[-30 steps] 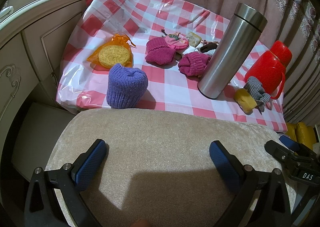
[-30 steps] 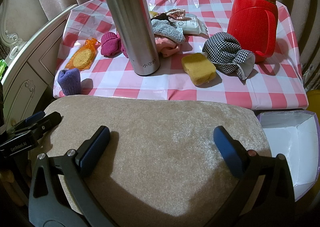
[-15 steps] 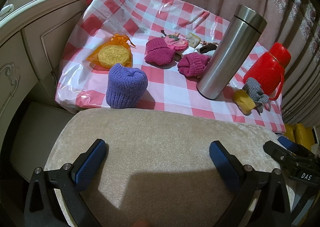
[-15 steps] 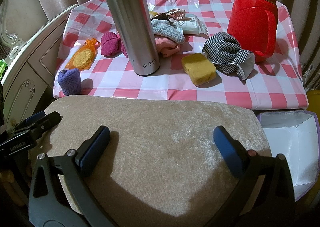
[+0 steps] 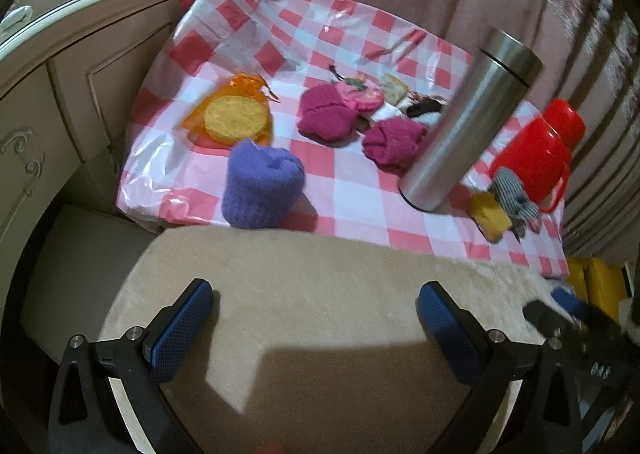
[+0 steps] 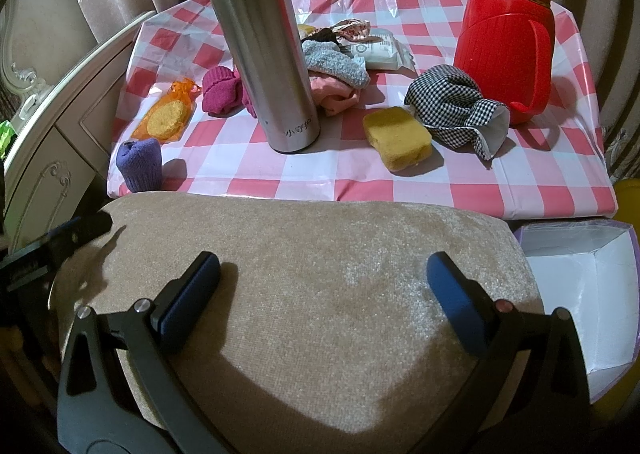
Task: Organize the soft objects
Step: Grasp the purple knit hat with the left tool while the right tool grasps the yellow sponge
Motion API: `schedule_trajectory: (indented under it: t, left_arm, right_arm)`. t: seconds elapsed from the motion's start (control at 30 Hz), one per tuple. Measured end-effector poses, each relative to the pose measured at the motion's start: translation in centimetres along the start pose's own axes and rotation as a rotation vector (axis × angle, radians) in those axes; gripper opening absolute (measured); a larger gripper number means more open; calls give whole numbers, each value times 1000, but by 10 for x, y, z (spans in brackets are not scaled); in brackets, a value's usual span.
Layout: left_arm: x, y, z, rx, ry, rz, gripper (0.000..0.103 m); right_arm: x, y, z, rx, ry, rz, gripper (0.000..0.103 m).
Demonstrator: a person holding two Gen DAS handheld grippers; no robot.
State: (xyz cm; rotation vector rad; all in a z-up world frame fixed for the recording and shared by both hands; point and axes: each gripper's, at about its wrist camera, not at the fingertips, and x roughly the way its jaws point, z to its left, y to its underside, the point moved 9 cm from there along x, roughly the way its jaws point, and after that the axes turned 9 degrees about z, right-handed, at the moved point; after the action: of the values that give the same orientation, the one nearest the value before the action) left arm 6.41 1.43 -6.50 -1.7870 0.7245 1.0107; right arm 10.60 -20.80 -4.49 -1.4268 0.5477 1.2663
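Purple sock (image 5: 262, 187) — upright, cuff up

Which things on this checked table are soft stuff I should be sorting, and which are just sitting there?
Soft, to sort: purple knit, magenta knits, grey sock, pink cloth, checked cloth, yellow sponge, bagged round sponge.

Just there: steel flask, red thermos, wipes packet, white box.
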Motion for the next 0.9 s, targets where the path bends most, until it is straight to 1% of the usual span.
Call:
schedule_trajectory:
  t: [0.17, 0.23, 0.33, 0.37, 0.43, 0.53, 0.6, 0.63, 0.67, 0.73, 0.77, 0.83, 0.9]
  left_arm:
    - [13, -24, 12, -14, -34, 40, 103]
    - [20, -36, 19, -17, -58, 54, 103]
    - [35, -51, 29, -16, -103, 81, 103]
    - [42, -55, 31, -15, -111, 102, 103]
    - [54, -59, 36, -25, -121, 136, 99]
    - [67, -64, 39, -9, -139, 169, 91]
    - [76, -67, 39, 4, -148, 191, 76]
    - [80, -66, 39, 5, -151, 203, 72]
    - [84, -66, 40, 4, -151, 216, 67]
    - [88, -68, 41, 5, -146, 224, 62]
    - [89, -68, 40, 7, -142, 227, 62]
    - [89, -68, 39, 14, -140, 221, 60]
    - [88, -67, 37, 26, -132, 218, 57]
  right_arm:
    - [2, 0, 1, 5, -7, -9, 103]
    - [2, 2, 0, 5, -5, -12, 103]
    - [4, 0, 1, -3, 4, 7, 103]
    - [4, 0, 0, -3, 3, 9, 103]
    - [4, -1, 0, -6, -9, 30, 103]
    - [4, -2, -1, -23, -51, 78, 103]
    - [5, -3, -1, -52, -77, 126, 103]
    - [6, -3, 0, -70, -83, 136, 103]
    - [5, -4, 1, -101, -107, 150, 103]
    - [4, -6, 0, -107, -150, 166, 103]
    - [3, -8, -1, -104, -163, 168, 103]
    - [4, -15, -7, -130, -151, 173, 103]
    - [6, -26, -19, -160, -92, 160, 103]
